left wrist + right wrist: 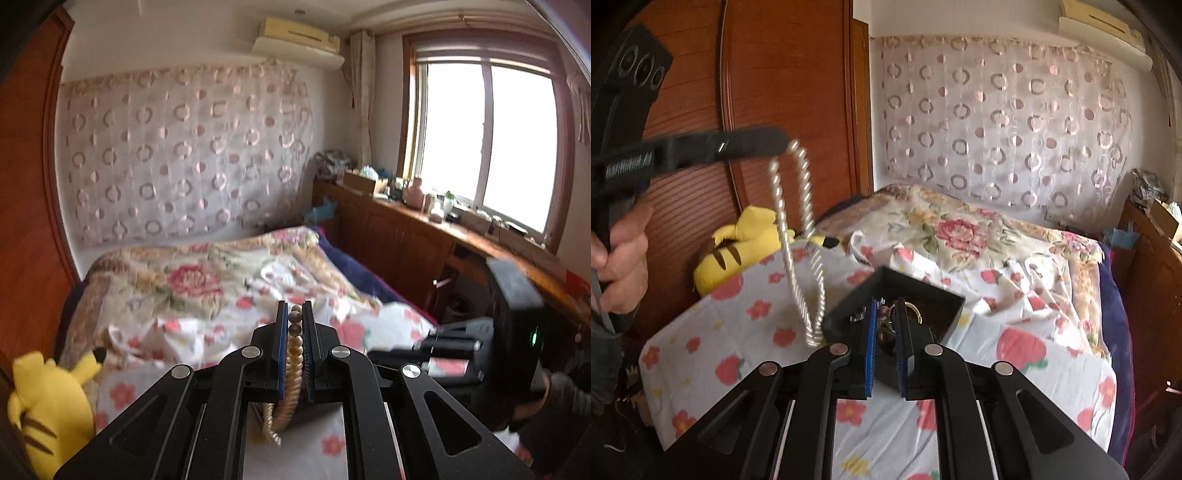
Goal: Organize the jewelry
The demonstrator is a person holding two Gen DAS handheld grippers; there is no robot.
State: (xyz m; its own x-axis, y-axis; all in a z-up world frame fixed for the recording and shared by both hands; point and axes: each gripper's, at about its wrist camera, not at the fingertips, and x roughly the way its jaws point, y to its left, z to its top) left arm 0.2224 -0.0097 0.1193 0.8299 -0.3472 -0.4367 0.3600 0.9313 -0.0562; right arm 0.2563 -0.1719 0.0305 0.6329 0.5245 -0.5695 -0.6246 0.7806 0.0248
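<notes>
My left gripper (294,314) is shut on a twisted pearl necklace (291,365), whose strand runs between the fingers and hangs below. In the right wrist view the left gripper (783,142) is raised at the left, and the necklace (798,243) dangles from it as a long loop above the bed. My right gripper (886,314) reaches into an open black jewelry box (849,295) on the floral sheet. Its fingers are close together on a small beaded piece (885,315), with a gold ring (916,308) beside it in the box. The right gripper (454,345) shows blurred in the left wrist view.
A bed with a floral quilt (960,229) fills the middle. A yellow plush toy (738,243) lies at its left by a wooden wardrobe (775,74). A wooden cabinet (399,229) with clutter runs under the window (487,147) at the right.
</notes>
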